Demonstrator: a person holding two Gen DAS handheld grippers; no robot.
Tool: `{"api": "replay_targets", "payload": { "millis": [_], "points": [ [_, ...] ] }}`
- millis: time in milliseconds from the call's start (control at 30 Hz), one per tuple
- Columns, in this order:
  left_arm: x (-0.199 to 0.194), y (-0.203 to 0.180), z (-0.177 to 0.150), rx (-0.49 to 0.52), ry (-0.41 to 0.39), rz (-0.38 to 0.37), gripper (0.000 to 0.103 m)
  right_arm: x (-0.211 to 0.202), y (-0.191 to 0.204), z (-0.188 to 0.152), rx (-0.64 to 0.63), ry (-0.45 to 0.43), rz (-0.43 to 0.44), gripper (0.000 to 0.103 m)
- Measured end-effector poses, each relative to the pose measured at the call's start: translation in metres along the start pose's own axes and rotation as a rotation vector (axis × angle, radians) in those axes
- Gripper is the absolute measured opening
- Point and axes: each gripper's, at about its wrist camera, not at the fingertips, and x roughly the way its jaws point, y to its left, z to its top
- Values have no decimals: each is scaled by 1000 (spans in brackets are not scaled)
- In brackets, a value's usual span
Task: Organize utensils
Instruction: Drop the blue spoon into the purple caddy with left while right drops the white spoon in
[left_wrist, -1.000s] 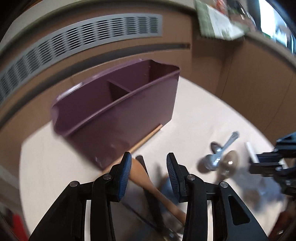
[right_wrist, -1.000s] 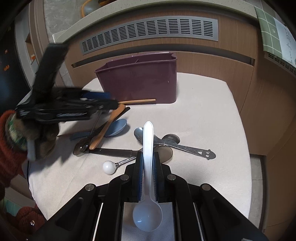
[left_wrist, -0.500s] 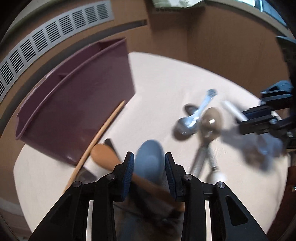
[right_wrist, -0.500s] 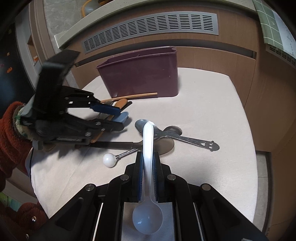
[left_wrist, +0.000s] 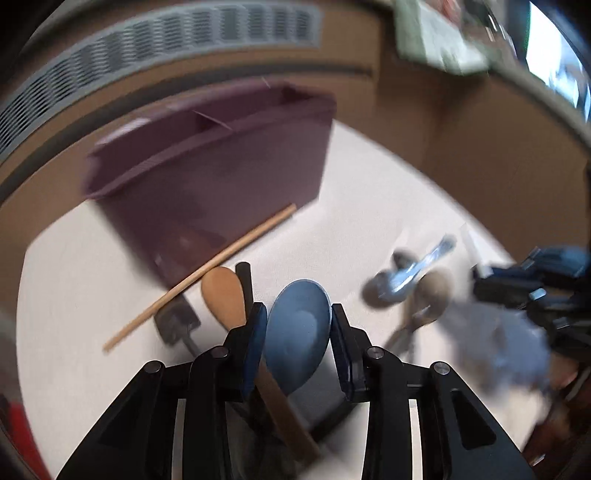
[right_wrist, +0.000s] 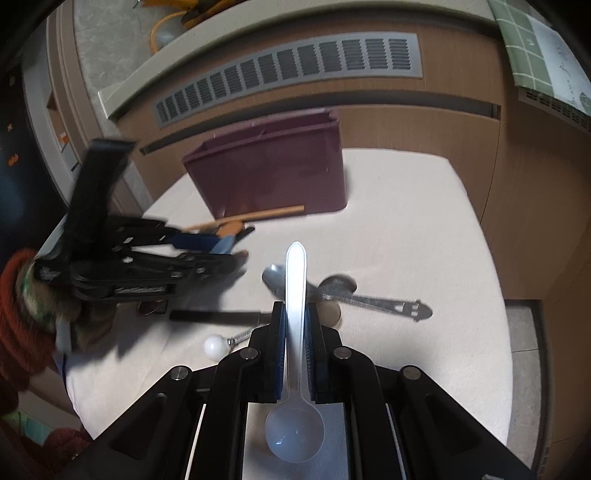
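Observation:
A maroon utensil caddy with a divider stands at the back of the cream table; it also shows in the right wrist view. My left gripper has its fingers on both sides of the bowl of a blue spoon, and I cannot tell whether they grip it. A wooden spoon lies just to its left, running under the left finger. My right gripper is shut on a white plastic spoon, handle pointing forward, bowl toward the camera. The left gripper shows in the right wrist view, low over the utensils.
A wooden chopstick lies against the caddy's front. Metal spoons, a black-handled utensil and a white-ball-tipped utensil lie on the table. Wooden cabinets with a grey vent stand behind.
My left gripper swung back toward the caddy and came down around the blue spoon's bowl. The right gripper kept hold of the white spoon and edged slightly nearer the caddy.

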Motion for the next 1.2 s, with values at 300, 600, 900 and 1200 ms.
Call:
{"api": "replay_targets", "payload": {
  "millis": [300,600,900,1200],
  "points": [
    [-104,6,6,-205,-344,14,35,-5,1,22,7,-44,-38,9],
    [-195,38,106,-369,-736,-7,35,-63,25,170,-97,-458,25,9],
    [-116,105,118,-560,-723,24,35,24,4,208,-24,-448,26,9],
    [-54,119,105,-530,-624,-36,39,83,-7,190,-60,-268,-22,10]
  ]
}}
